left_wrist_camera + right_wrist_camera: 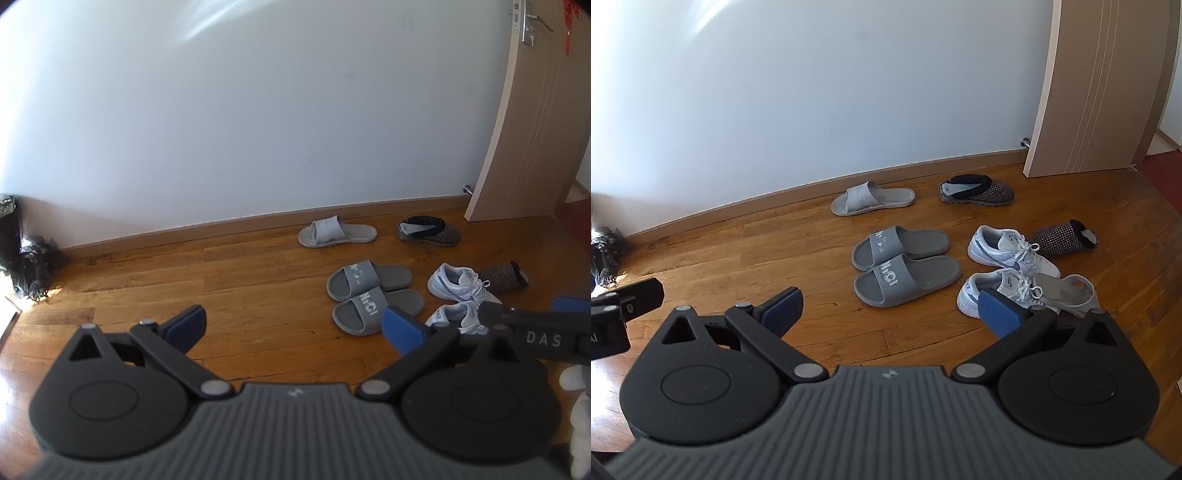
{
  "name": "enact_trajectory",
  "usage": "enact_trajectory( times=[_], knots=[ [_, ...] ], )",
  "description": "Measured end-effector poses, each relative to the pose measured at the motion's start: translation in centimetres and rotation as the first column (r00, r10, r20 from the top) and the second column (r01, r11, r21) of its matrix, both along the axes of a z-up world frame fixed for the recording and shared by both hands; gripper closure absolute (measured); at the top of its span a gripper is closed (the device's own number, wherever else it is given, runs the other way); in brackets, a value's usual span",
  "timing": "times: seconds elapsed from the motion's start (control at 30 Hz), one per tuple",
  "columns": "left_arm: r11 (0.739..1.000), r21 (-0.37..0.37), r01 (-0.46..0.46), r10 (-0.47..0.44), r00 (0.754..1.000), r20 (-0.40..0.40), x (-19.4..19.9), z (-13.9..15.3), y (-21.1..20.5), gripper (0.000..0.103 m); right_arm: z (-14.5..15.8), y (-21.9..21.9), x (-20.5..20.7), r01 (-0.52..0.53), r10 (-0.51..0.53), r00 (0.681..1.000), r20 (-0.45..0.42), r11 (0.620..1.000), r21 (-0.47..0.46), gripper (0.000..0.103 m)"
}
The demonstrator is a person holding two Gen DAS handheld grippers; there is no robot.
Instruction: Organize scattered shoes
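Shoes lie scattered on the wooden floor near the wall. A light grey slide [872,197] and a dark checked slipper [977,190] rest by the baseboard. Two dark grey slides [905,266] sit side by side in the middle. Two white-and-blue sneakers [1008,251] lie right of them, one partly on another light grey slide [1067,290]. The second checked slipper [1065,238] lies behind the sneakers. My left gripper [293,325] and right gripper [892,310] are both open and empty, held above the floor short of the shoes. The same grey slides [373,295] show in the left wrist view.
A white wall with a wooden baseboard [775,197] runs behind the shoes. An open beige door [1097,85] stands at the right. A black bag [33,269] sits in the left corner. Bare floor [738,251] stretches left of the shoes.
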State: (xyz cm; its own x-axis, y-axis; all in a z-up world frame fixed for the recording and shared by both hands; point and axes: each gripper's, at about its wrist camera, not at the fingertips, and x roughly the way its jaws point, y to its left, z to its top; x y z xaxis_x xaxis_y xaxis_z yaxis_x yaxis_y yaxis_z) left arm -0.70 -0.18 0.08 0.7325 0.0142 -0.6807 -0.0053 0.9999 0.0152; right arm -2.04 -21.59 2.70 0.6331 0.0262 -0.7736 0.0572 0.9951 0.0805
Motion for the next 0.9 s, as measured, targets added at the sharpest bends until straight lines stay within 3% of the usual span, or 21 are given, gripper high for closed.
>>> enact_trajectory(
  times=[0.53,0.67,0.83,0.9],
  knots=[
    [1.0,-0.016,0.002,-0.002,1.0,-0.021,1.0,-0.1,-0.2,0.0,0.0,0.4,-0.4,-0.013,0.013,1.0,0.016,1.0,-0.021,0.001],
    [1.0,-0.017,0.018,-0.018,0.999,-0.031,0.9,-0.4,0.3,0.0,-0.1,0.4,0.6,-0.015,0.016,1.0,-0.015,1.0,0.024,0.001],
    [0.999,-0.009,0.037,-0.038,0.998,-0.043,2.5,-0.6,0.4,0.0,0.4,0.2,2.0,-0.086,0.087,0.996,-0.012,0.995,0.051,0.001],
    [0.999,-0.012,0.038,-0.039,0.999,-0.037,3.1,-0.7,0.2,0.0,0.1,0.5,2.5,-0.114,0.113,0.994,0.007,0.993,0.011,0.001]
  ],
)
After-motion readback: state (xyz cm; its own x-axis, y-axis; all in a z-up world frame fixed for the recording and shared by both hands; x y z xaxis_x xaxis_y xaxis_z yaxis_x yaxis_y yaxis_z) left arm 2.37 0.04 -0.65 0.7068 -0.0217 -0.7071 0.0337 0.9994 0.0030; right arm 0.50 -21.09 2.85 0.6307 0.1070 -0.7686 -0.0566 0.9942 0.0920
